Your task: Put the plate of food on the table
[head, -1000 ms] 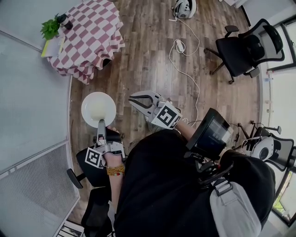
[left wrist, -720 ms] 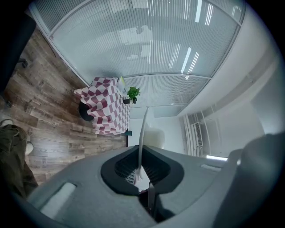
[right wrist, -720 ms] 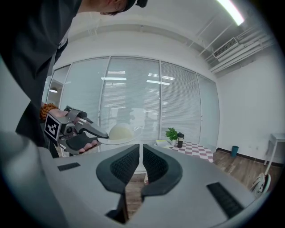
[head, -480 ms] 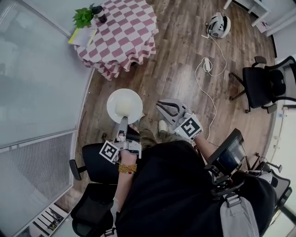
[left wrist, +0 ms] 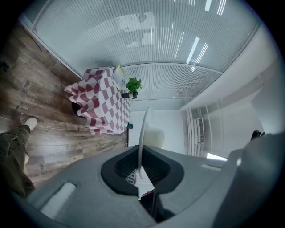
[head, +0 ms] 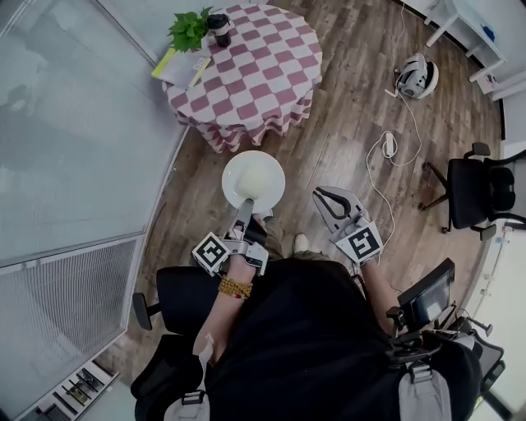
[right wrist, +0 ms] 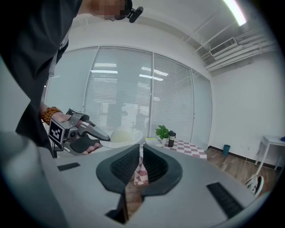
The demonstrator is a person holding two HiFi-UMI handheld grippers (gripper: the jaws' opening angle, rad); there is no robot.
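A white plate [head: 253, 182] carrying a pale mound of food is held level over the wooden floor. My left gripper [head: 246, 205] is shut on its near rim. In the left gripper view the plate [left wrist: 143, 133] shows edge-on between the jaws. The round table [head: 255, 70] with a red-and-white checked cloth stands just beyond the plate. The right gripper [head: 320, 197] hangs to the plate's right, shut with nothing in it. From the right gripper [right wrist: 141, 153] I see the plate [right wrist: 122, 136], the left gripper [right wrist: 84, 133] and the table [right wrist: 189, 148].
On the table's far edge are a potted plant [head: 191, 30], a dark cup [head: 219, 25] and a yellow book [head: 182, 67]. A power strip with cable [head: 388, 146] lies on the floor. Black office chairs [head: 481, 191] stand right; another chair [head: 177, 298] is behind-left. Glass wall at left.
The person has walked toward the checked table, which now lies much closer to the plate. The left gripper still holds the plate; the right gripper stays beside it.
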